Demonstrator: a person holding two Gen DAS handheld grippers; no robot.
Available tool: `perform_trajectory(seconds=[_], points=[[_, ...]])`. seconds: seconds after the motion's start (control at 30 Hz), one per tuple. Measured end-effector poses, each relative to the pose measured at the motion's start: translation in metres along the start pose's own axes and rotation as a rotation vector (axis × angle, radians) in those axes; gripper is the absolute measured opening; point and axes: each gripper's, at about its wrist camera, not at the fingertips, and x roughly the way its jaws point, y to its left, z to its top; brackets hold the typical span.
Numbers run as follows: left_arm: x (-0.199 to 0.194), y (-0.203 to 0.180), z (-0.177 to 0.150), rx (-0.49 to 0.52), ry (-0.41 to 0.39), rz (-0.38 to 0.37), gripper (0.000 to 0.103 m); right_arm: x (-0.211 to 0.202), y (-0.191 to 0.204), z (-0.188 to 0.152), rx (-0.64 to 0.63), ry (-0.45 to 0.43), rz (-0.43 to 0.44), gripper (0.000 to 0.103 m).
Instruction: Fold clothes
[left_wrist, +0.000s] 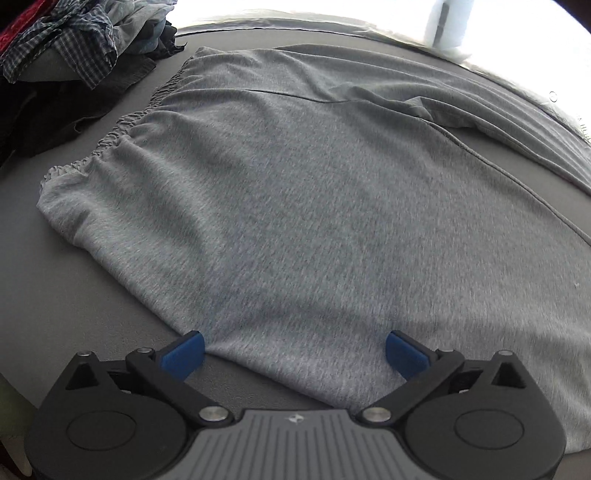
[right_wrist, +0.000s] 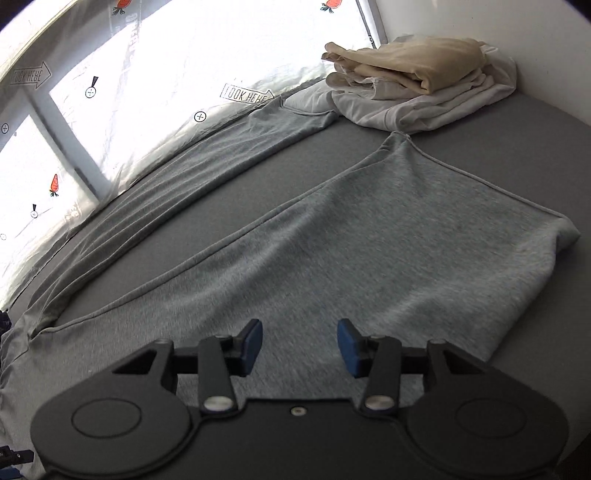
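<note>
Grey trousers spread flat; left claw wide apart, right claw half apart, both empty. Best gripped at hem corners, folded evenly.

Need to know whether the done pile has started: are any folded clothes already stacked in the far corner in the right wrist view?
Yes, a folded beige garment sits on a white folded garment there.

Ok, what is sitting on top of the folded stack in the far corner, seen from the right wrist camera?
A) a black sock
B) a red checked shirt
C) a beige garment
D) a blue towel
C: a beige garment lies folded on top of the white clothes in the corner, beyond the grey trousers spread on the bed.
</note>
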Motion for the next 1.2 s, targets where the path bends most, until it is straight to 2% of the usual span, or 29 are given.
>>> perform_trajectory(seconds=[0.13,0.17,0.2,0.37,0.47,0.6,0.8,0.93,1.03,1.2], points=[[-0.001,0.0,-0.005,-0.016,-0.025,0.004,0.103,-0.011,-0.04,0.004,0.184,0.003,0.073,0.027],[-0.001,0.0,-0.005,-0.018,-0.03,0.008,0.103,-0.014,-0.05,0.005,0.231,0.006,0.094,0.02],[-0.002,-0.001,-0.006,-0.022,-0.037,0.011,0.103,-0.017,-0.059,0.007,0.267,0.003,0.108,0.018],[-0.001,-0.002,-0.007,-0.037,-0.052,0.021,0.103,-0.034,-0.097,0.018,0.376,-0.041,0.102,0.019],[-0.001,-0.003,-0.006,-0.041,-0.045,0.023,0.103,-0.035,-0.12,0.021,0.474,-0.037,0.06,0.024],[0.0,-0.003,-0.004,-0.041,-0.031,0.023,0.103,-0.034,-0.139,0.02,0.547,-0.067,0.018,0.024],[-0.001,-0.003,-0.006,-0.048,-0.039,0.029,0.103,-0.033,-0.152,0.022,0.556,-0.094,-0.1,0.023],[-0.001,-0.003,-0.006,-0.054,-0.038,0.032,0.103,-0.035,-0.161,0.021,0.575,-0.108,-0.132,0.028],[-0.001,-0.003,-0.007,-0.056,-0.046,0.034,0.103,-0.034,-0.162,0.022,0.567,-0.11,-0.116,0.035],[-0.001,-0.003,-0.007,-0.06,-0.048,0.036,0.103,-0.025,-0.158,0.028,0.566,-0.103,-0.081,0.035]])
